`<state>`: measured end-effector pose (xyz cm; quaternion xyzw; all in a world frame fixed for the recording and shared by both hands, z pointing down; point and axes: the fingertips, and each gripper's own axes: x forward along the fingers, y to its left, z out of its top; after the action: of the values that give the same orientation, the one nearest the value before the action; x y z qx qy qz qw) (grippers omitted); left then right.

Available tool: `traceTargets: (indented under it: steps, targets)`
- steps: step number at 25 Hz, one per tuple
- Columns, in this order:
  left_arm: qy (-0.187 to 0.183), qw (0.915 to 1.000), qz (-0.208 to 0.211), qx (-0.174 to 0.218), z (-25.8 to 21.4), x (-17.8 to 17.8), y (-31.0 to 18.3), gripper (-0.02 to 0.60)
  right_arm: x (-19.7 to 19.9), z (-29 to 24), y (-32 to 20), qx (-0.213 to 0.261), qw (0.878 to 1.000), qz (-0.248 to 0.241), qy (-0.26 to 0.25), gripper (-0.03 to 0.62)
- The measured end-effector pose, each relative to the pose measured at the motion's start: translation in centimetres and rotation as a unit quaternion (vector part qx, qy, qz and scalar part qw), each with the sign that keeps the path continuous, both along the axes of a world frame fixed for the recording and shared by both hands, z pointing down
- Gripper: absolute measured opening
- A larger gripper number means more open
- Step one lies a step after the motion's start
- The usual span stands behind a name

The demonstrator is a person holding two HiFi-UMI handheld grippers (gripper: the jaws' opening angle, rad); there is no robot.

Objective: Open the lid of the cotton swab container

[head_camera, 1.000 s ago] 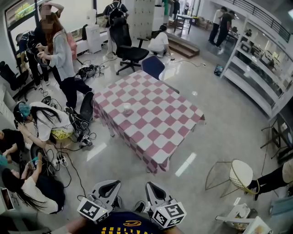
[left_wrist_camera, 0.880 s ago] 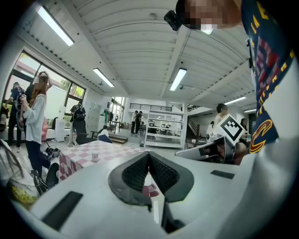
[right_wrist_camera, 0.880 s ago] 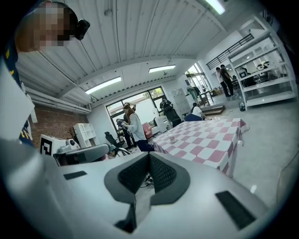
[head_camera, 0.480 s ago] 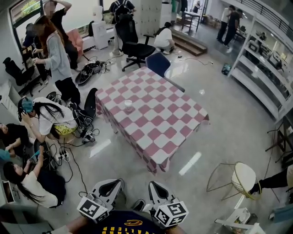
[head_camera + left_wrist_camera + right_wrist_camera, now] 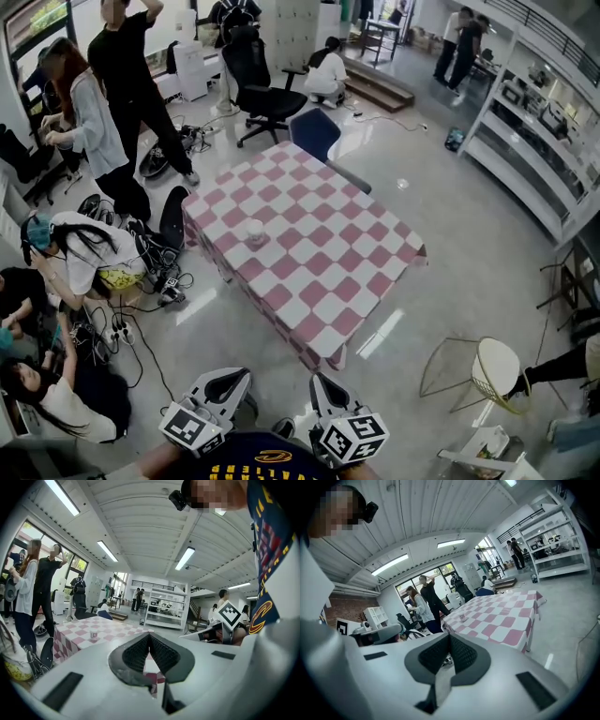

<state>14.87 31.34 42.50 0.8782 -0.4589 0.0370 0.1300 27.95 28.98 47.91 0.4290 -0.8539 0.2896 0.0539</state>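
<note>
**Both grippers closed and empty; the container stands far off on the table**

The left gripper [image 5: 149, 640] and the right gripper [image 5: 450, 643] sit side by side at the near edge of the head view. Each has its 2 jaws pressed together with nothing between them. The hands holding them are hidden under the marker cubes and the dark shirt [image 5: 258, 464] at the bottom edge.

The cotton swab container [image 5: 254, 231] stands well apart from both grippers, on the left part of the table [image 5: 323, 272], which is draped in a pink and white checked cloth. From here it is small and pale. Its lid cannot be made out, nor whether it is on or off. The left gripper view shows it as a small tub to the left of the jaws; in the right gripper view it is barely a speck on the cloth.

A blue chair [image 5: 313, 136] at the table's far corner is partly hidden by the tabletop. On the left, a crouching person [image 5: 84, 253] is in full view, while others nearer are cut off by the frame edge. White shelving [image 5: 520, 155] on the right runs out of view.
</note>
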Motion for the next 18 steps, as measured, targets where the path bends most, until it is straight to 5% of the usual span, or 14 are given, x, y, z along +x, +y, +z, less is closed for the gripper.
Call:
traceTargets:
  steps: [18]
  targets:
    - [0.017, 0.9997, 0.015, 0.011, 0.9, -14.6, -14.2, 0.002, -12.4, -0.3, -12.6, -0.009, 0.998, 0.034, 0.051, 0.011]
